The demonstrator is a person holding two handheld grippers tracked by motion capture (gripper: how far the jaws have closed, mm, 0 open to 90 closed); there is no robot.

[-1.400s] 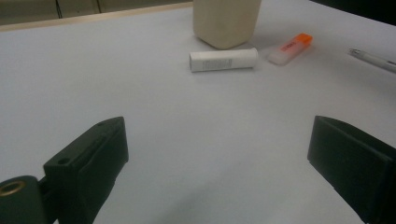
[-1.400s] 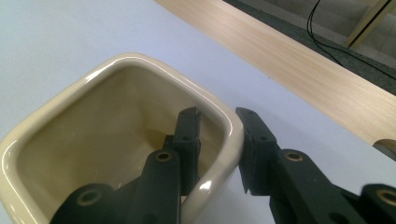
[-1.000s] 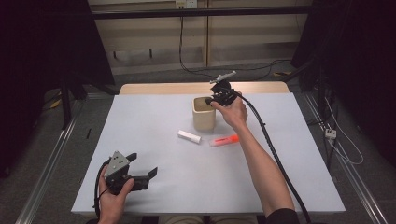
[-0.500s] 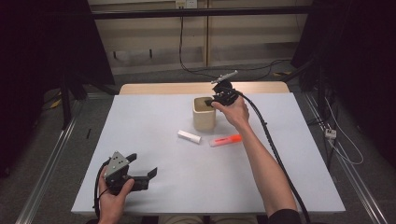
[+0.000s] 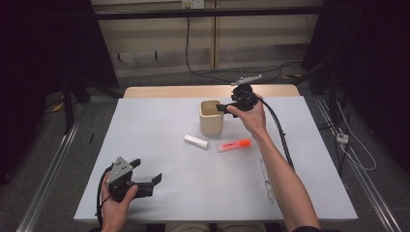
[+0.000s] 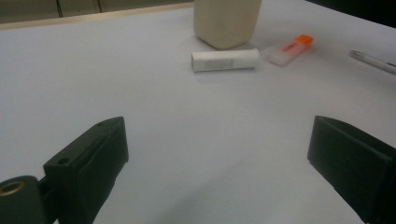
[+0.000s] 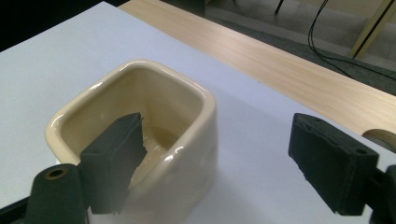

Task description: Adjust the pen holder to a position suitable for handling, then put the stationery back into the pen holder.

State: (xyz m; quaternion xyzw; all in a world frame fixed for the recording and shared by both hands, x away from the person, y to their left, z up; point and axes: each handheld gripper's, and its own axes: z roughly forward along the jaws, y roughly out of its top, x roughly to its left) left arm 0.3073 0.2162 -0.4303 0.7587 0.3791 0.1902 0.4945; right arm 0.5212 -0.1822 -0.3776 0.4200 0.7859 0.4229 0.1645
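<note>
My right gripper (image 5: 223, 107) hovers at the rim of the cream glazed square ceramic cup (image 5: 211, 117), near the far middle of the white table (image 5: 159, 125). Its jaws have just been opening and now stand spread, one over the cup's hollow, one outside its wall, gripping nothing. My left gripper (image 5: 145, 176) rests at the near left edge, jaws spread and empty.

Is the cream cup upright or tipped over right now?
Upright. The cream cup stands on its base on the white table, its square mouth facing up; the right gripper view looks down into it.
</note>
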